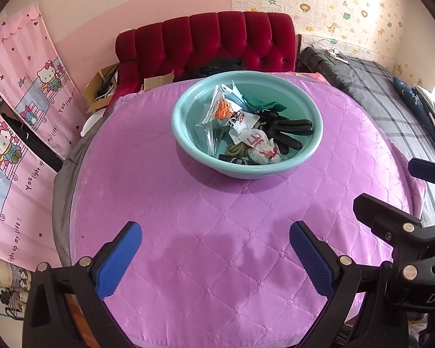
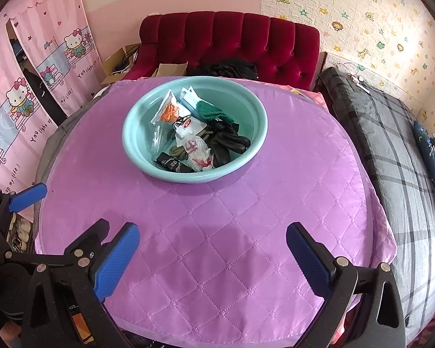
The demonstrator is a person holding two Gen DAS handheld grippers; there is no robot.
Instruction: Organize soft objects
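Purple quilted cover (image 1: pixel 217 261) over round table, red sofa behind. Teal basin (image 1: pixel 185 133) sits mid-table, well ahead of both my grippers, piled with soft items: black glove (image 1: pixel 293 129), green cloth (image 1: pixel 258 103), snack packets. Left gripper (image 1: pixel 216 256) wide open, empty. Right gripper (image 2: pixel 213 256) wide open, empty. Glove's long axis runs rightward; right hand likely nearer.

Pink cartoon-cat curtain (image 1: pixel 29 92): slogan "You light up my life!" printed repeatedly. Right gripper (image 1: pixel 429 200) body, seen from left wrist view: white letters "DA", rest cut off. White crumpled wrapper (image 1: pixel 256 140) in bowl: red character, not legible. Black packet (image 2: pixel 172 165): white print too blurred.
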